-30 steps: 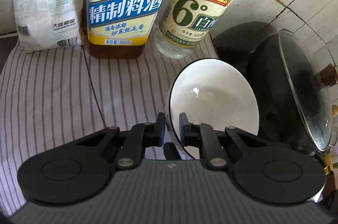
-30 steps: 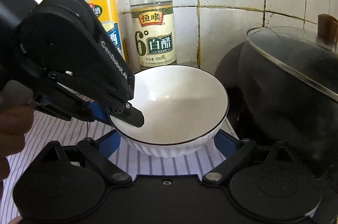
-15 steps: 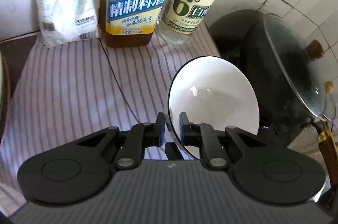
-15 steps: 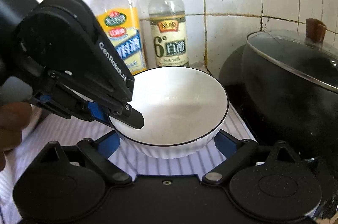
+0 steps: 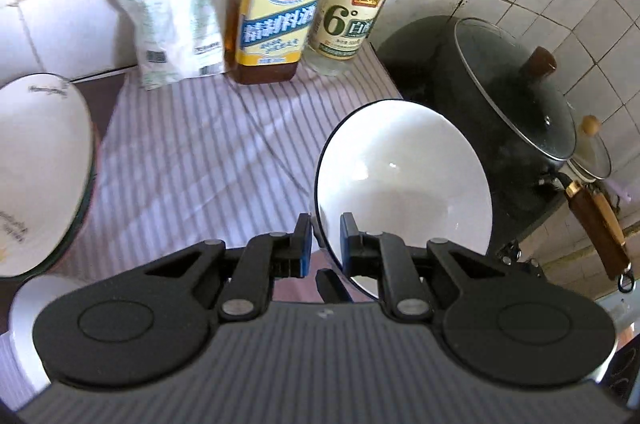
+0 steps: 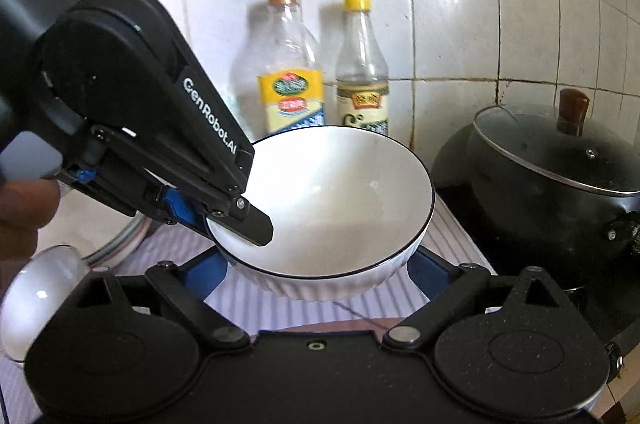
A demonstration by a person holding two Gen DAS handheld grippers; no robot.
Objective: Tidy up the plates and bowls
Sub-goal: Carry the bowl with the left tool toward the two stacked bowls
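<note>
Above the striped surface (image 5: 192,152) — left hand-held gripper (image 5: 325,244) pinches the bowl (image 5: 400,184) rim, right hand-held gripper (image 6: 320,276) brackets its base, contact unclear — a thin pinch may slip.

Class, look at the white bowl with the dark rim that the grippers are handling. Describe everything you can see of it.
The white bowl looks like glazed ceramic, glossy and empty inside, with a thin dark rim line and a ribbed outer wall. It is held clear above the striped cloth. The left gripper is shut on its rim, one finger inside. The right gripper brackets its lower wall; contact there is unclear.
</note>
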